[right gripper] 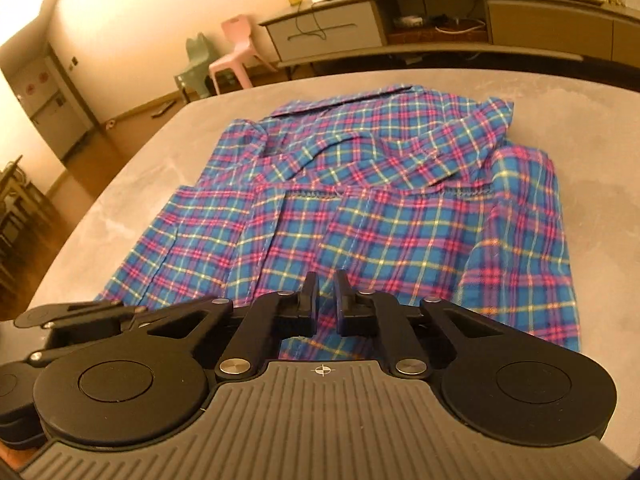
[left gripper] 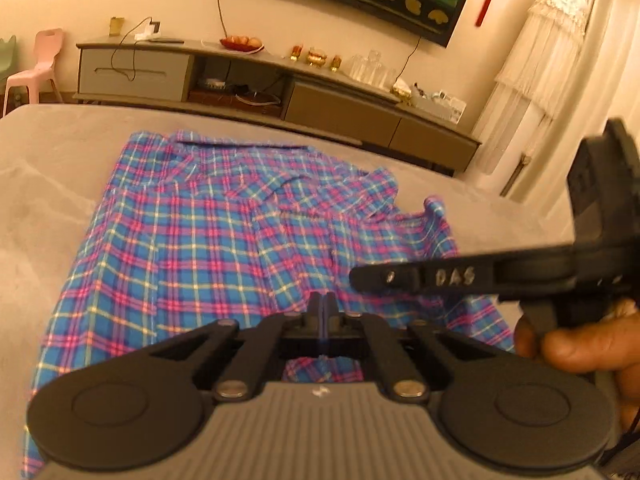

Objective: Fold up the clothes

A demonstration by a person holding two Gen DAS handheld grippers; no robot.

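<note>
A blue, pink and yellow plaid shirt (left gripper: 200, 232) (right gripper: 380, 220) lies spread on a grey table (left gripper: 48, 184) (right gripper: 600, 128), collar at the far side and a sleeve folded across it. At the near hem my left gripper (left gripper: 324, 306) is shut, fingertips together down on the cloth. My right gripper (right gripper: 326, 300) sits on the same hem further right, its fingers closed to a narrow slit with plaid cloth in it. In the left wrist view one of the right gripper's fingers (left gripper: 384, 280) shows side-on, held by a person's hand (left gripper: 580, 348). The left gripper's body (right gripper: 80, 314) shows at the left edge of the right wrist view.
Beyond the table a long low cabinet (left gripper: 240, 76) (right gripper: 440, 20) carries a fruit plate, glasses and cables. A pink chair (left gripper: 36, 68) (right gripper: 236, 52) and a green one (right gripper: 196, 68) stand on the floor at the left. White curtains (left gripper: 536, 80) hang at the right.
</note>
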